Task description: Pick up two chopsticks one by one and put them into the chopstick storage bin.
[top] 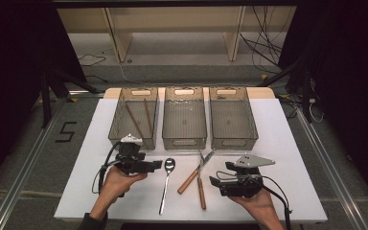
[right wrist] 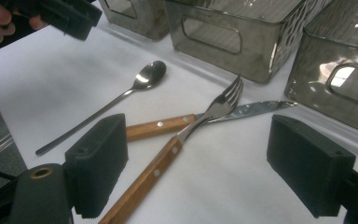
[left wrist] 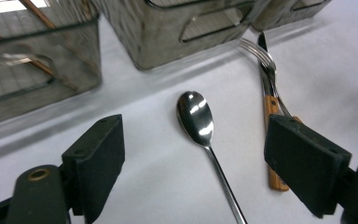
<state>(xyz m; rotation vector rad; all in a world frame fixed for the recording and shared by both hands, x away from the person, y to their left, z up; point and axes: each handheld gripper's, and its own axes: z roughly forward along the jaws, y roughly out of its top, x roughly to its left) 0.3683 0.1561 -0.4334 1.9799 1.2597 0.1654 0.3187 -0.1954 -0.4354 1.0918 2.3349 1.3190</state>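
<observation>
black grippers with blocky black jaws, trailing black cables; dark sleeve (top: pixel 92 221).

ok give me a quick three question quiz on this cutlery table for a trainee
1. True or false: the fork lies across the knife.
2. Which bin already holds the two chopsticks? A) left bin B) middle bin C) right bin
3. Fill in: the left gripper has its jaws open on either side of the ____.

Key
1. True; the two wooden handles spread apart toward the person.
2. A
3. spoon, which lies flat on the white table, not gripped. The right gripper is open too.
</observation>
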